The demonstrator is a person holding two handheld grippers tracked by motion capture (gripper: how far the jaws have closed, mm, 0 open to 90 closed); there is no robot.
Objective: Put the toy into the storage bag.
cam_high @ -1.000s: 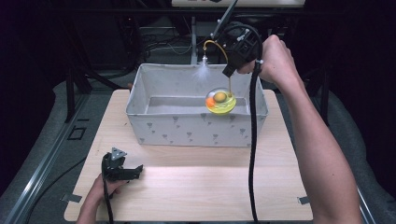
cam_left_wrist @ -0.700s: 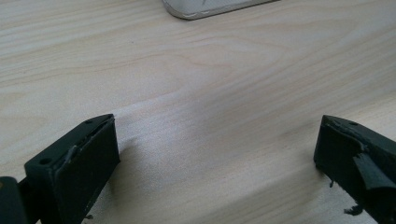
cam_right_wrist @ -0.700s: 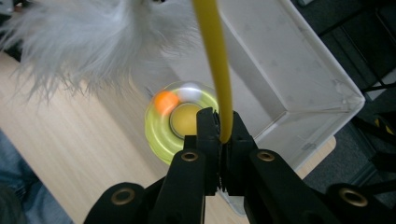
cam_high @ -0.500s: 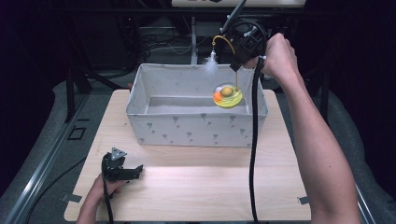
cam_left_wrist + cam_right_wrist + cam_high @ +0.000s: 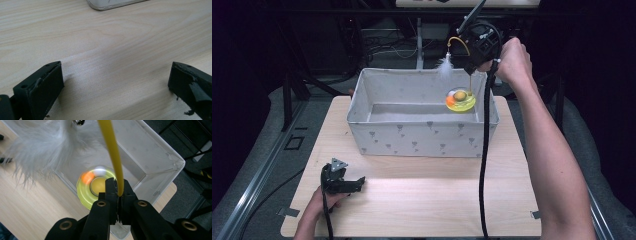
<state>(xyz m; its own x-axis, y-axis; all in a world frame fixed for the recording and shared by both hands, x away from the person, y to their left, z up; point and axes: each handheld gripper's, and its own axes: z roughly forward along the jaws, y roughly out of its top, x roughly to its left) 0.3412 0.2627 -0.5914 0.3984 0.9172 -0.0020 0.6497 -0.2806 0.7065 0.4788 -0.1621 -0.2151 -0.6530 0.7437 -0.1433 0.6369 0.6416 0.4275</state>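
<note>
The right gripper (image 5: 472, 62), held up over the far right corner of the fabric bin (image 5: 422, 137), is clamped tight on the thin yellow stem (image 5: 113, 157) of a cat toy (image 5: 460, 99). The toy's round yellow base, with an orange ball on its ring, hangs just inside the bin near the right wall, and its white feather (image 5: 445, 67) dangles by the far rim. This looks like the step of carrying the toy to or from the bin; which way, the pictures cannot say. If it is going in, the next move calls for lowering the base to the bin floor before letting go. The left gripper (image 5: 343, 182) rests on the near left of the wooden table (image 5: 422, 200), jaws wide apart with nothing between them
</note>
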